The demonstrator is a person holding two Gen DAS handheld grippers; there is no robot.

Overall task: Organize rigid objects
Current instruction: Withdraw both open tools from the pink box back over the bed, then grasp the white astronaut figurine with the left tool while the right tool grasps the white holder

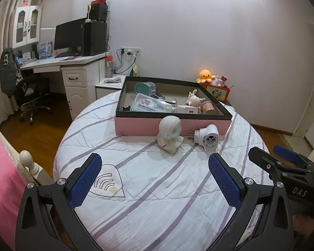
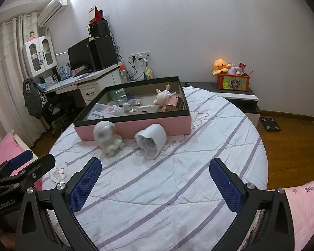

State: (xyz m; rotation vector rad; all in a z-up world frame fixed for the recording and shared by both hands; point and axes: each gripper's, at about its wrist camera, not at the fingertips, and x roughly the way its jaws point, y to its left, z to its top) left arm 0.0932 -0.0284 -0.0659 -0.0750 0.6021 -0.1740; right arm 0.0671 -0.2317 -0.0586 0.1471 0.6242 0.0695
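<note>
My left gripper (image 1: 155,179) hangs over the near part of the bed (image 1: 157,198) with its blue pads spread wide and nothing between them, and my right gripper (image 2: 156,182) sits the same way, splayed and empty, just off to its side; I hold both back and level here, I judge, so each camera takes in the whole work area before I commit to a reach. Beyond the fingers, two white things lie loose on the striped cover: a small astronaut figure (image 1: 169,135) sitting upright, and just beside it a white plug-in device (image 1: 207,139) tipped on its side with its prongs pointing toward the figure. Both rest close against the front wall of the pink box (image 1: 136,125), which reads as the collecting place, since a dental flosser pack (image 1: 149,105), a little doll (image 1: 193,100) and a pink cylinder (image 1: 209,107) are already inside. The two outside pieces look like what is left to put away. The figure's round head may roll in a pinch, so the body seems the safer hold.
</note>
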